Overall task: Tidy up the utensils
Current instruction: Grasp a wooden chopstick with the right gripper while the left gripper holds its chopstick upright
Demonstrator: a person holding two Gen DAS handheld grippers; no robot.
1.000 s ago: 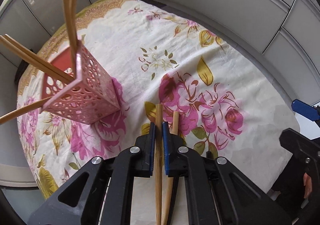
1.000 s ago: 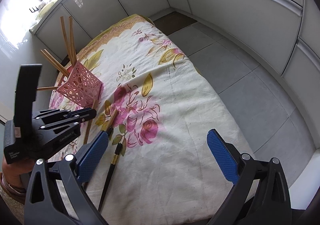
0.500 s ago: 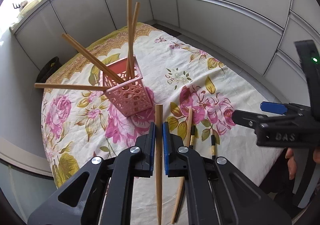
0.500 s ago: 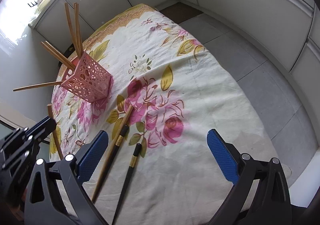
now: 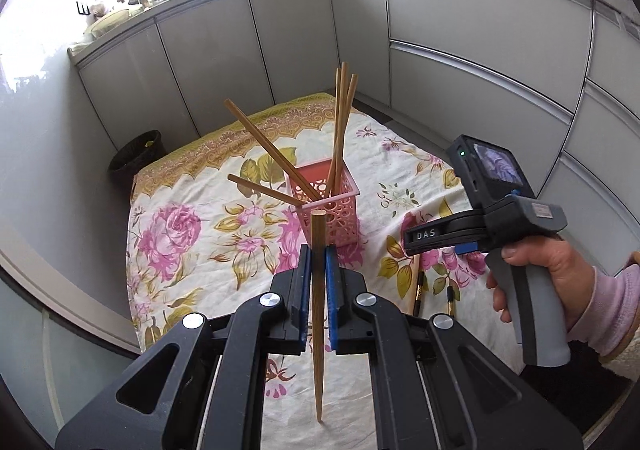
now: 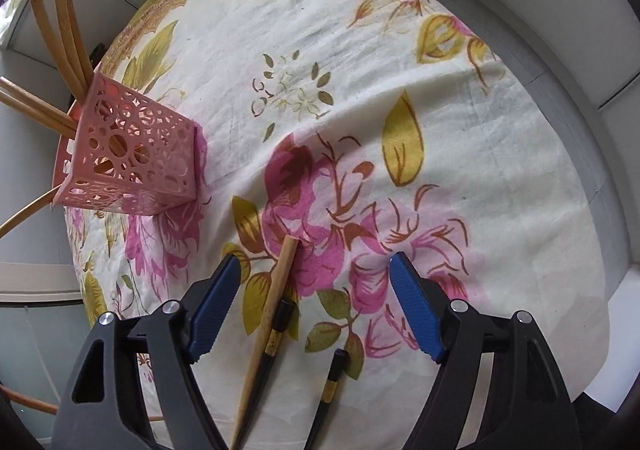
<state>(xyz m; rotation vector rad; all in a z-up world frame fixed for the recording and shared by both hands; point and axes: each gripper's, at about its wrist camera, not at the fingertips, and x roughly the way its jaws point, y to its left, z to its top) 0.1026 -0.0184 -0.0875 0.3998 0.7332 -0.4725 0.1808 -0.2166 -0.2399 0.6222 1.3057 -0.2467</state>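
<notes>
A pink perforated holder [image 5: 330, 206] stands on the floral cloth and holds several wooden chopsticks [image 5: 340, 130]; it also shows at the left of the right wrist view [image 6: 132, 158]. My left gripper [image 5: 316, 262] is shut on a wooden chopstick [image 5: 318, 314], held upright in front of the holder, above the cloth. My right gripper [image 6: 312, 290] is open, low over the cloth, with a wooden chopstick [image 6: 272, 302] and two black chopsticks [image 6: 276, 334] lying between its fingers. The right gripper also shows in the left wrist view [image 5: 460, 238].
The table with floral cloth [image 6: 440, 98] is ringed by grey cabinets [image 5: 480, 30]. A dark waste bin [image 5: 138, 154] stands on the floor past the table's far left corner. A hand in a pink sleeve [image 5: 560, 274] holds the right gripper.
My left gripper has lifted up and back with the wooden chopstick, which is now upright. My right gripper has dropped low and forward over the chopsticks lying on the cloth.
</notes>
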